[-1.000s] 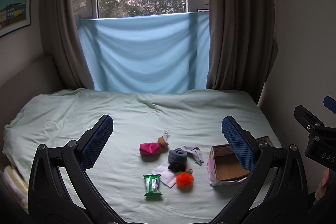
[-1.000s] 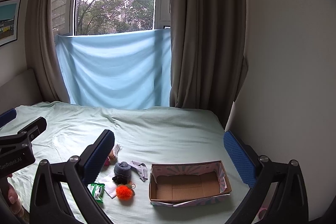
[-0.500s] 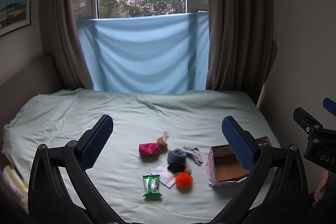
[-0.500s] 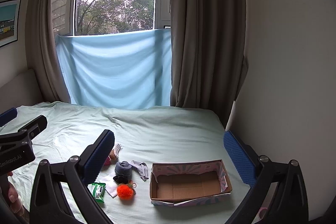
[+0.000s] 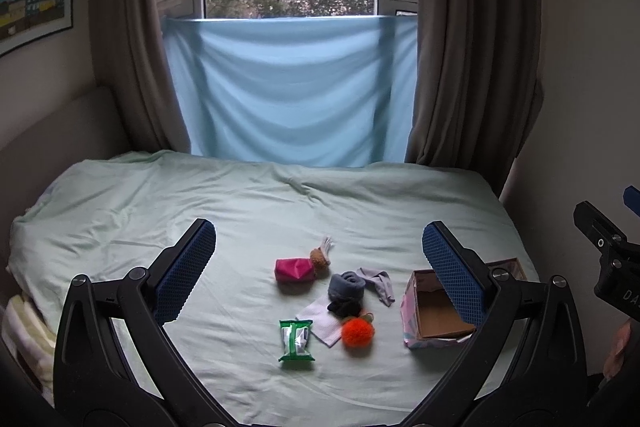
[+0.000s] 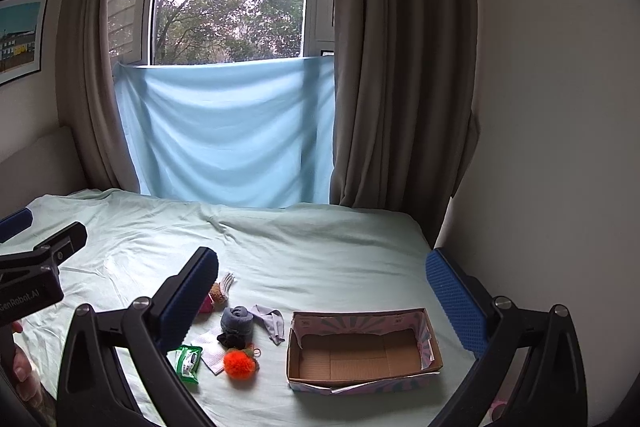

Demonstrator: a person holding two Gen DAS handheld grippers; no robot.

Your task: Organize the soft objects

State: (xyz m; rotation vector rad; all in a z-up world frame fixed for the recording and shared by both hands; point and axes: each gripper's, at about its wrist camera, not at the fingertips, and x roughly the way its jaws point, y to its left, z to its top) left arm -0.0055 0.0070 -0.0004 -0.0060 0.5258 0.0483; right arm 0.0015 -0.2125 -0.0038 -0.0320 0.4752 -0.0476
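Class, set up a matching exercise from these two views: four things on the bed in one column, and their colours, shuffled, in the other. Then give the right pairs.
Things:
1. pompom
2. packet
3. pouch
4. rolled sock

Colours:
A. green
B. grey-blue
C. orange
D. pink

Pairs: 1-C, 2-A, 3-D, 4-B
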